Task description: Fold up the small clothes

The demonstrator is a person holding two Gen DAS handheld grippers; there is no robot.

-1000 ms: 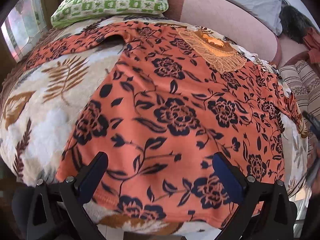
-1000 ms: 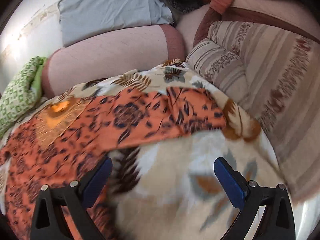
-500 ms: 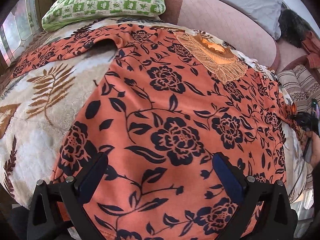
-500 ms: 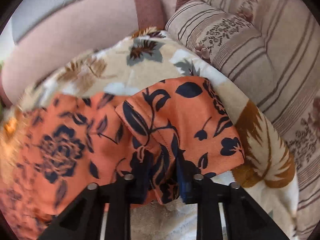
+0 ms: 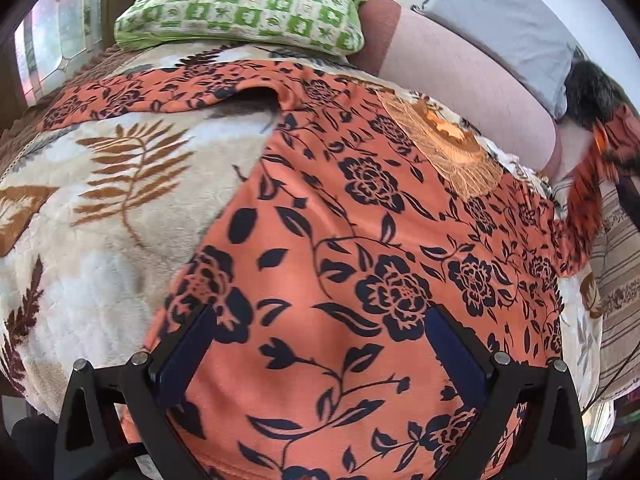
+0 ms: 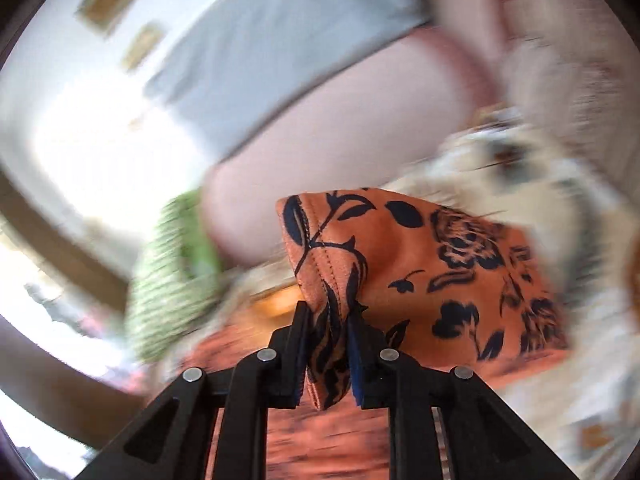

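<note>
Here the right tongs [image 6: 328, 344] pinch the shirt's sleeve [image 6: 400, 256] aloft, while the left tongs [image 5: 320, 352] hover wide above its hem.

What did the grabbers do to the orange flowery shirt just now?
The right gripper was open over the blanket a second ago; it then closed on the sleeve of the orange shirt and has lifted it off the blanket. The left gripper moved forward over the shirt body but stayed open. The other sleeve and green pillow stayed put.
</note>
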